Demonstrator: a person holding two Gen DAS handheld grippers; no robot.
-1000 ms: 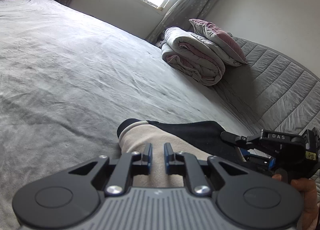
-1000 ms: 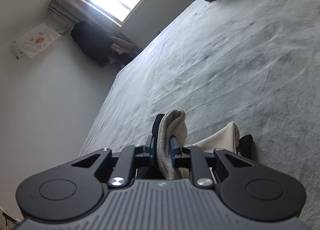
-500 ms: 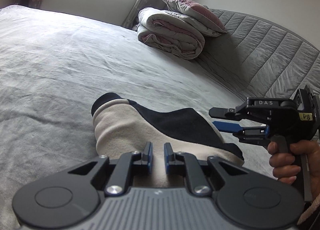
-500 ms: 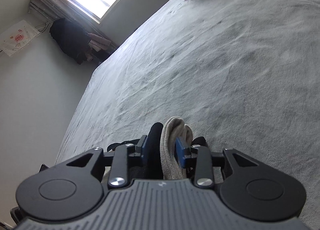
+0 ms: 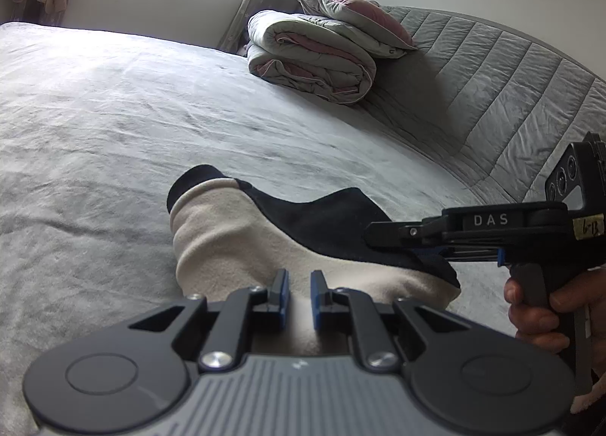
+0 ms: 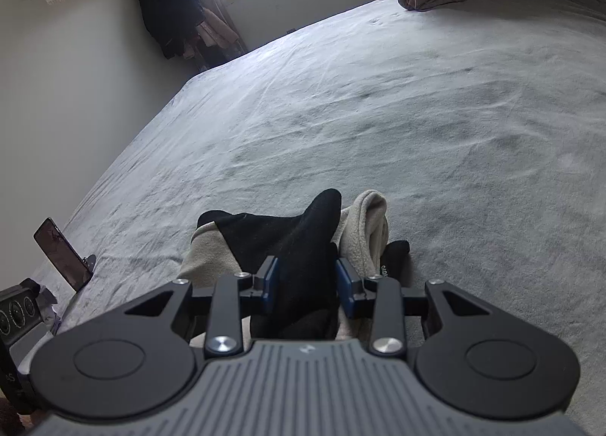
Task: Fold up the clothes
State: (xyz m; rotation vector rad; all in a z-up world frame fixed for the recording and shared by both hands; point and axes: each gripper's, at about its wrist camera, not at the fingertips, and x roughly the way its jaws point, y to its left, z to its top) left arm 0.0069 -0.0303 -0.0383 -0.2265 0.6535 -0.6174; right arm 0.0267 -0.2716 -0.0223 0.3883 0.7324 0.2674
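Note:
A beige and black fleece garment (image 5: 235, 239) lies folded on the grey bed (image 5: 113, 114). My left gripper (image 5: 299, 282) sits at its near beige edge, jaws almost together with beige cloth in the narrow gap. My right gripper (image 5: 378, 239), held by a hand (image 5: 541, 307), reaches in from the right over the garment's black edge. In the right wrist view the right gripper (image 6: 306, 273) has its jaws partly apart around an upright black fold of the garment (image 6: 303, 231). A beige fold (image 6: 367, 224) lies just outside the right finger.
A rolled quilt (image 5: 314, 57) and a pillow (image 5: 348, 11) sit at the quilted headboard (image 5: 492, 76). A phone on a stand (image 6: 62, 254) is at the bed's left edge. Dark clothes (image 6: 170, 11) hang by the window.
The right jaws have widened step by step. The beige fold they held now lies outside them and black cloth is between them. The left gripper keeps its narrow gap on the garment.

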